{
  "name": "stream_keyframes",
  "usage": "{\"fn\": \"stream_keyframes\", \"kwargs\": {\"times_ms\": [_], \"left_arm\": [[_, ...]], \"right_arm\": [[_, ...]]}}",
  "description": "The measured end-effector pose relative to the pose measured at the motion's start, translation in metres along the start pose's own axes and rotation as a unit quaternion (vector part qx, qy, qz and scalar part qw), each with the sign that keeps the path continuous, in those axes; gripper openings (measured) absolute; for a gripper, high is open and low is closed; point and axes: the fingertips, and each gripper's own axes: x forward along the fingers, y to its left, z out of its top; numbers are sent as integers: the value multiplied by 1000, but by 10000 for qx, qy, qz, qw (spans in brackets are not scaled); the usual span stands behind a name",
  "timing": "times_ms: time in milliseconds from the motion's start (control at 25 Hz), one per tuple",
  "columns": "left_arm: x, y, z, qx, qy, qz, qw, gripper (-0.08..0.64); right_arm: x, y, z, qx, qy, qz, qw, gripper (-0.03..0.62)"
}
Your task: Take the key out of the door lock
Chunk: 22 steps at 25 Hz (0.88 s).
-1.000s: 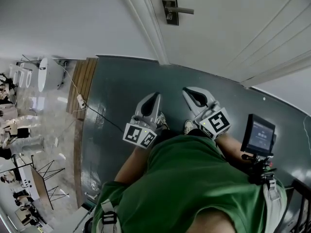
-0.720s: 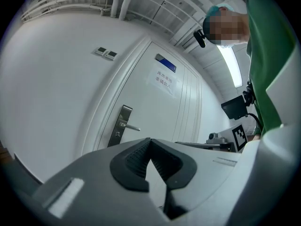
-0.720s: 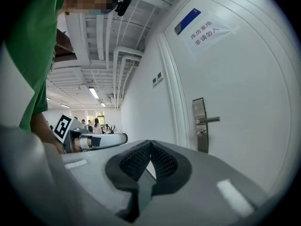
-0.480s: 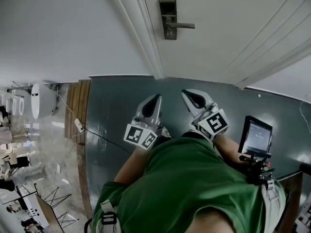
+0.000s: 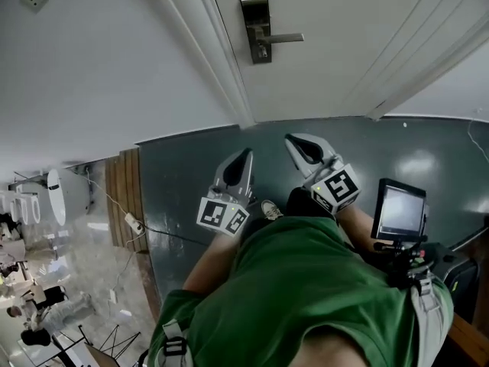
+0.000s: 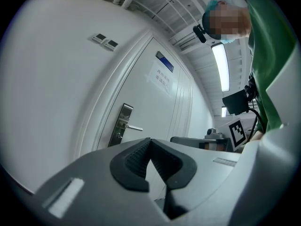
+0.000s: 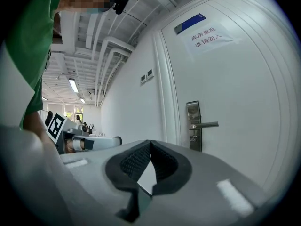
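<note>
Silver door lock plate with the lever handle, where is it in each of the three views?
Head view: silver door lock plate top centre, on the white door.
Left gripper view: plate left of centre, just below mid-height.
Right gripper view: plate right of centre, just below mid-height.
Shared landmark: white door frame, immediately left of the plate in all three.

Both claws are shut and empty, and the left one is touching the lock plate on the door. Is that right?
Not quite. The left claw and the right claw are both shut and empty, but the left one touches nothing. The head view shows it held well short of the lock plate, level with the right claw.
</note>
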Motion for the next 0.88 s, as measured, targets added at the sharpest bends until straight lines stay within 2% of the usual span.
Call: {"fn": "stream_keyframes", "kwargs": {"times_ms": [160, 400, 880], "left_arm": [[-5, 3, 4, -7, 111, -59, 9999, -2], [23, 24, 15, 140, 154, -123, 9997, -2], [97, 64, 11, 307, 279, -100, 9991, -2]], "right_arm": [[0, 9, 5, -5, 21, -104, 9999, 2], [23, -6, 12, -10, -38, -91, 10000, 2], [68, -85, 29, -140, -195, -301, 9993, 2]]}}
